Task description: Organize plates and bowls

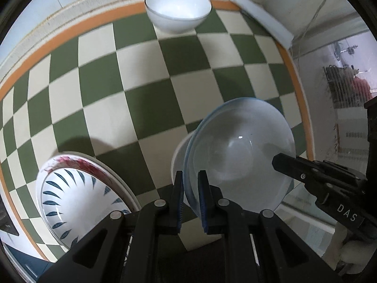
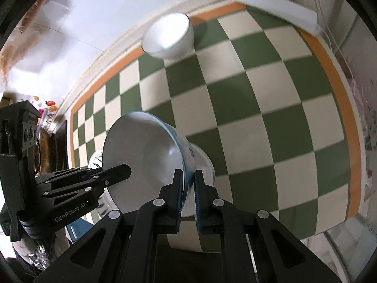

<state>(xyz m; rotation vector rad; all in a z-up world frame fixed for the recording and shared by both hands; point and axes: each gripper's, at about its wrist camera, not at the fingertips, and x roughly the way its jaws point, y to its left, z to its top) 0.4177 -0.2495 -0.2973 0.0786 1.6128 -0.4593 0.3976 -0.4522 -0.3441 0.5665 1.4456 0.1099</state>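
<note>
Left wrist view: white bowl (image 1: 238, 151) with a pale blue rim, tipped up above the checkered table (image 1: 141, 75). Left gripper (image 1: 190, 184) pinches its near rim.

Right wrist view: right gripper (image 2: 187, 181) is clamped on the opposite rim.

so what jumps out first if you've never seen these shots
A blue-rimmed bowl held off the table, its rim pinched by the left gripper and the right gripper on opposite sides. Beneath it, a green-and-cream checkered tablecloth, with a white bowl at its far edge.
</note>
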